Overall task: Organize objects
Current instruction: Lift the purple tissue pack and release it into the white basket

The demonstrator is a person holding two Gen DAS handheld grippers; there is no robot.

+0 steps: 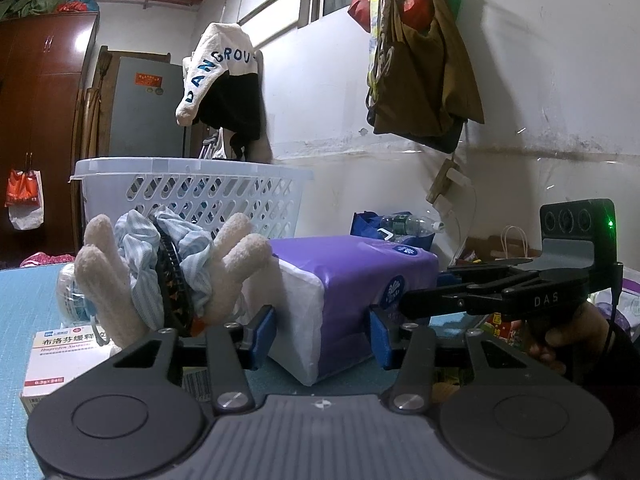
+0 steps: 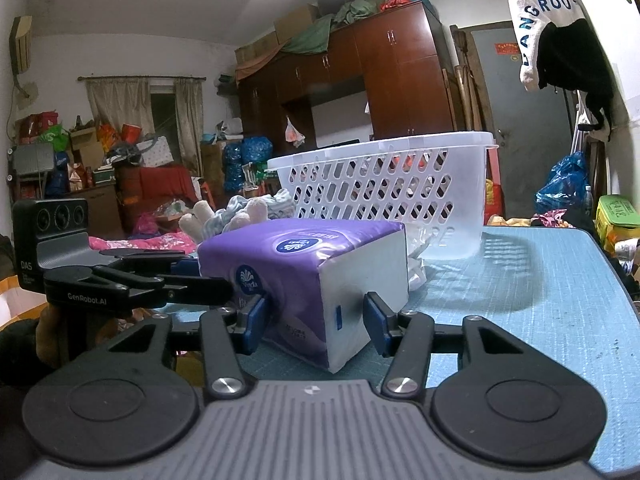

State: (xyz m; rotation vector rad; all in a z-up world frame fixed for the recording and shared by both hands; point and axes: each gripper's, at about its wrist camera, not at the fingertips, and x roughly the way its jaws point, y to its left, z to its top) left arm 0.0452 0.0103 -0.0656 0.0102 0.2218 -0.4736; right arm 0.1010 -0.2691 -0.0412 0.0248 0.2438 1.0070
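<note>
Tissue pack [image 1: 352,300], purple-white plastic wrap, tilted on table [image 2: 540,280]; both claws, left claw [image 1: 323,334], right claw [image 2: 316,322], spread apart, straddling its corners.

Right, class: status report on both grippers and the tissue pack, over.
Left gripper and right gripper open, each straddling a corner of the purple tissue pack. White basket behind, path unobstructed.

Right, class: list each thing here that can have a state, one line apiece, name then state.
Tissue pack: sealed, tilted, one corner on the table.
Laundry basket: upright, a few items inside.
Ibuprofen box: closed, lying flat.
Left gripper: jaws around one end of the pack, contact unclear.
Right gripper: jaws around the other end, contact unclear.
</note>
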